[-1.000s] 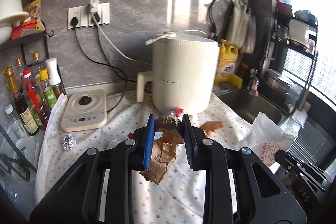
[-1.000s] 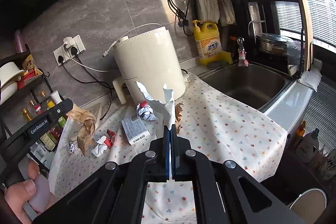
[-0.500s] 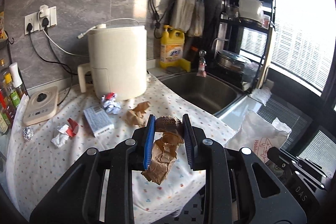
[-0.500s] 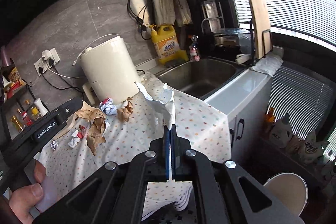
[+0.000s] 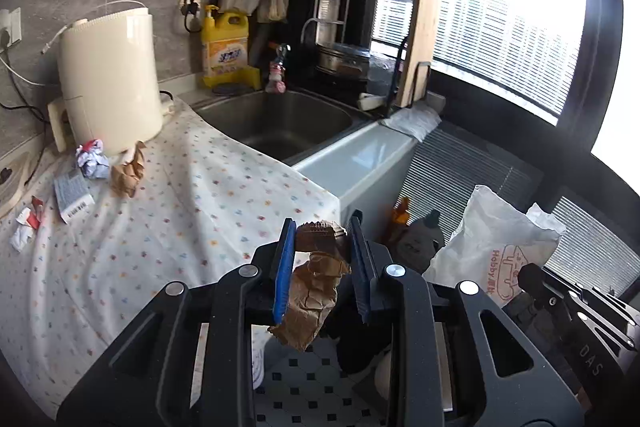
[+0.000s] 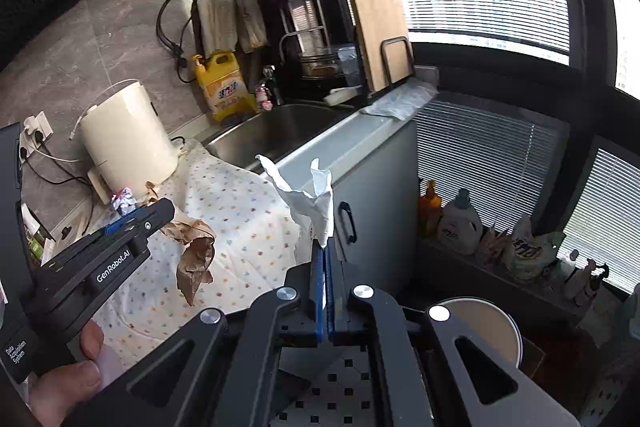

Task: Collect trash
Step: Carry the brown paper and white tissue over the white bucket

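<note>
My left gripper (image 5: 320, 227) is shut on a crumpled brown paper scrap (image 5: 310, 301) that hangs down between its jaws; the same scrap (image 6: 196, 259) dangles from it in the right wrist view, past the counter's edge. My right gripper (image 6: 323, 245) is shut on the rim of a white paper bag (image 6: 308, 195), also seen as the printed white paper bag (image 5: 492, 247) at the right of the left wrist view. A round bin (image 6: 480, 327) stands on the floor below the right gripper. More trash lies on the dotted cloth (image 5: 180, 211): a brown scrap (image 5: 128, 173), a crumpled wrapper (image 5: 93, 159), a labelled packet (image 5: 72, 197).
A cream appliance (image 5: 110, 83) stands at the back of the counter beside a steel sink (image 5: 288, 121) and a yellow detergent bottle (image 5: 224, 47). A dish rack with a cutting board (image 5: 418, 39) is by the window. Bottles (image 6: 460, 223) line the floor ledge.
Both grippers swung right, away from the counter and toward the floor by the window, still holding the brown scrap and the white bag. The bin came into the right wrist view.
</note>
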A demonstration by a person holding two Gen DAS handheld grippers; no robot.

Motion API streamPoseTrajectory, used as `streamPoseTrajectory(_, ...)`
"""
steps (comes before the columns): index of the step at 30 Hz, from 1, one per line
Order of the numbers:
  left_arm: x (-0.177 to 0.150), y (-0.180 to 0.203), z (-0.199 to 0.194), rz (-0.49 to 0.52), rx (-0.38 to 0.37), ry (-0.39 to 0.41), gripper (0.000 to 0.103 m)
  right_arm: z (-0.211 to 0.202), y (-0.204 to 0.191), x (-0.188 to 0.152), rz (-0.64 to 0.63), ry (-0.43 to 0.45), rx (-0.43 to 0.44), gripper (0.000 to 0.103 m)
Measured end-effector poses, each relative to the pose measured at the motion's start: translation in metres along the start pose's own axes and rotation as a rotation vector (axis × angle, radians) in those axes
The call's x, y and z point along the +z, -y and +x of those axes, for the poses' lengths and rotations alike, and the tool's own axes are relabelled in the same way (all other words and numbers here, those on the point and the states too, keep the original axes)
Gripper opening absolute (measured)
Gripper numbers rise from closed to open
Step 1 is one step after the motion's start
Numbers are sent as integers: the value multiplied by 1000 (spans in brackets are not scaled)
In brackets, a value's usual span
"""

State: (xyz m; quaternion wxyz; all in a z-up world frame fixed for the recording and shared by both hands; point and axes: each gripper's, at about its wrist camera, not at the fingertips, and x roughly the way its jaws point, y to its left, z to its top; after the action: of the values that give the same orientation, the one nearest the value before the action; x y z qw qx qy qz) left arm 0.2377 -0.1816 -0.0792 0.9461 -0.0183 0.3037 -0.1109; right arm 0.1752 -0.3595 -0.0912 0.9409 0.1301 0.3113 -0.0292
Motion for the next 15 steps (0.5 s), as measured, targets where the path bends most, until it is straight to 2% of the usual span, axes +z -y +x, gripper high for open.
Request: streamPoseTrajectory(15,-68,101,62,58,-165,-169,26,7,121,-58,120,-110,-183,2)
